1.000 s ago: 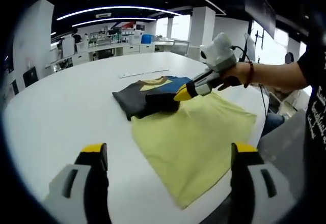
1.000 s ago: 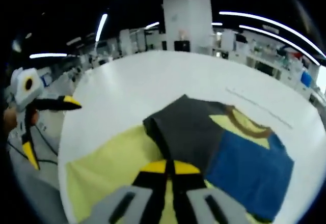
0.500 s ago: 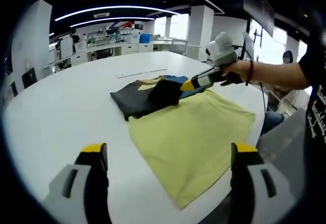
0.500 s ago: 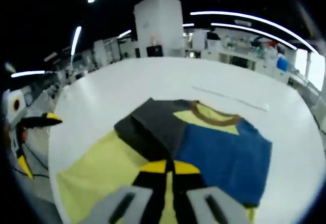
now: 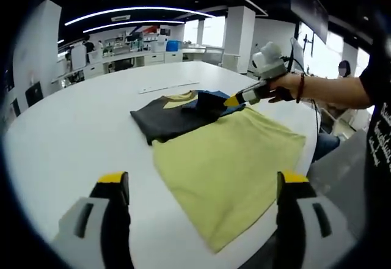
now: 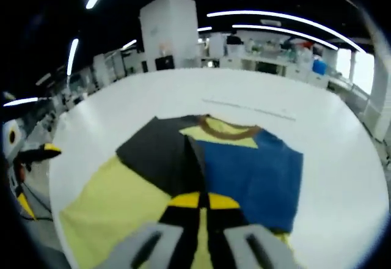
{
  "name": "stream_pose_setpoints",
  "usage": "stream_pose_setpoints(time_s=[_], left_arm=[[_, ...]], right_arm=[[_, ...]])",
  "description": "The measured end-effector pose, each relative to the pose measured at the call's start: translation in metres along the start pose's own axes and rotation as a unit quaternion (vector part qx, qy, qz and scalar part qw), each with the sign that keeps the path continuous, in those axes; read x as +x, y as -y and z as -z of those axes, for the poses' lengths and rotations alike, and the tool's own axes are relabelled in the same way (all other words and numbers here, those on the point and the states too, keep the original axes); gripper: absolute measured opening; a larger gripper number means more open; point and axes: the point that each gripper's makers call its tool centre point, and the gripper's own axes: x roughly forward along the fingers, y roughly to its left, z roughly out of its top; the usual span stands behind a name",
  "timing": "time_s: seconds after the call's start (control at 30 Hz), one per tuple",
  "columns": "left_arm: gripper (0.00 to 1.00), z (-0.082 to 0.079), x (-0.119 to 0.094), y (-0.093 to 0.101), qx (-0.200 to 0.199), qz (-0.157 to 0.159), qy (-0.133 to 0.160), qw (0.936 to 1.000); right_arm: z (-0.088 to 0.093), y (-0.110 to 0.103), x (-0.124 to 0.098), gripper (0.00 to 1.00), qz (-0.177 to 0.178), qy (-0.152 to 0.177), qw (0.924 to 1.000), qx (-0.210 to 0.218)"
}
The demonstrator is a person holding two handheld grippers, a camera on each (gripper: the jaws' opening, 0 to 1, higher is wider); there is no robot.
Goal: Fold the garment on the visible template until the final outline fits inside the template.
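Observation:
A garment [image 5: 174, 115] in dark grey, blue and yellow lies on the white table [image 5: 73, 134], its near edge over a pale yellow template sheet [image 5: 226, 165]. My right gripper [image 5: 233, 101] reaches in from the right and is shut on a dark grey fold of the garment, lifted over the blue part. In the right gripper view, my right gripper [image 6: 200, 200] pinches that grey fold above the garment [image 6: 256, 171], with the template sheet [image 6: 110, 211] at lower left. My left gripper [image 5: 203, 180] hangs open over the near table, apart from the cloth, and my left gripper [image 6: 38, 177] is seen far left.
A thin pale strip [image 5: 171, 87] lies on the table beyond the garment. The person's arm [image 5: 330, 88] comes in from the right, where the table's edge [image 5: 308, 153] runs close to the template. Lab benches and pillars stand far behind.
My right gripper has carried the dark grey fold off the yellow sheet and farther across the garment toward its blue side. The left gripper has held still.

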Motion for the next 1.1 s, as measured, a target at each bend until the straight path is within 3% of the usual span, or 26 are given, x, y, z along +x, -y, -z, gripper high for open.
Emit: stream_pose_setpoints(time_s=[0.27, 0.63, 1.1], left_arm=[[0.98, 0.000, 0.001, 0.000, 0.001, 0.002, -0.002, 1.0000], [0.98, 0.000, 0.001, 0.001, 0.002, 0.003, -0.002, 1.0000], [0.99, 0.001, 0.003, 0.002, 0.002, 0.006, -0.004, 1.0000]], right_arm=[[0.011, 0.018, -0.005, 0.00, 0.031, -0.001, 0.9993, 0.023], [0.023, 0.023, -0.013, 0.00, 0.066, -0.003, 0.9966, 0.048], [0.038, 0.029, -0.014, 0.00, 0.095, -0.007, 0.9883, 0.119]])
